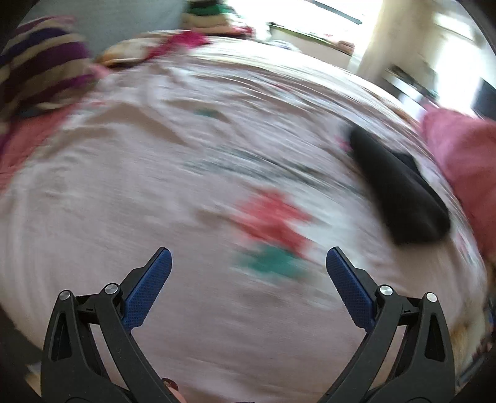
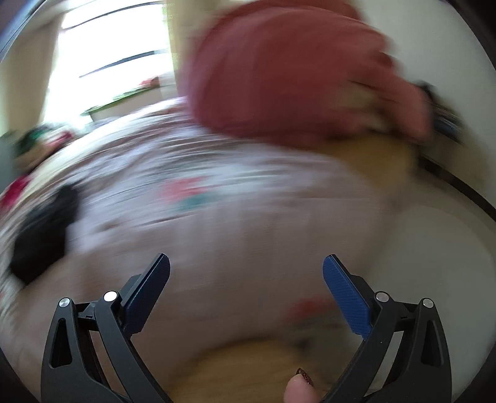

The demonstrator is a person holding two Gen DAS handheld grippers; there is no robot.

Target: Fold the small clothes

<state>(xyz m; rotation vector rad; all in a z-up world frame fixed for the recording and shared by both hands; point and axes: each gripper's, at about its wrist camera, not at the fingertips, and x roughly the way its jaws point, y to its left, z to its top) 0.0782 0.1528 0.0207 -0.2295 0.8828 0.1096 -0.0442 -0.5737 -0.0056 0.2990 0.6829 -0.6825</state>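
Both views are heavily motion-blurred, so fine detail is unreliable. Your work surface is a bed [image 1: 130, 192] covered by a pale pink sheet with red and green printed patches; it fills most of both views. A large pink-red pillow [image 2: 288, 71] sits at the far right of the bed in the right wrist view and appears at the right edge of the left wrist view. A striped purple-and-cream cloth [image 1: 40, 65] lies bunched at the far left of the bed. Beyond it, a blurred pile of clothes [image 1: 207, 15] stands at the far edge, near a bright window.

The task item you can confirm is a small black garment [image 1: 400, 186]. It lies flat on the sheet, to the right in the left wrist view, just beside the pillow, and at the left edge in the right wrist view. It is well apart from both claws.

Your left claw [image 1: 248, 263] hangs above bare sheet, fingers spread wide, holding nothing. Your right claw [image 2: 246, 269] is likewise spread wide and empty. A fingertip [image 2: 299, 389] shows at its base.
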